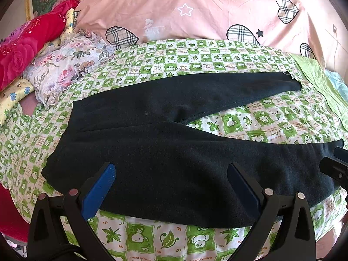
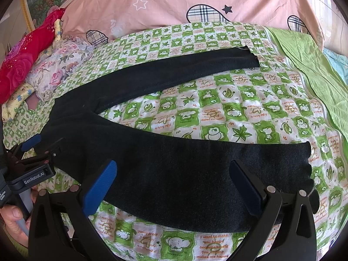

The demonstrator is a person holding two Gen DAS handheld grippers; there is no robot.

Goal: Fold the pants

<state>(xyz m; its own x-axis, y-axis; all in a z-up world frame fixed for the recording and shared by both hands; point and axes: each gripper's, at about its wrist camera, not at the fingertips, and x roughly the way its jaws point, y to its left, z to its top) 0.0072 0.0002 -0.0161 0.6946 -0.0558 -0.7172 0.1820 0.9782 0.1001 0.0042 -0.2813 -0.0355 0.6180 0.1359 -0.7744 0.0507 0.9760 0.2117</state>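
Hovering wide open over the near leg, both grippers risk pinching the quilt along with the pants.

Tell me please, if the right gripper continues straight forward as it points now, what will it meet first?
Most likely the black pants. The right gripper is open, and the near leg lies between and just ahead of its blue fingers, on the green checked quilt. Whether it already touches the cloth is unclear.
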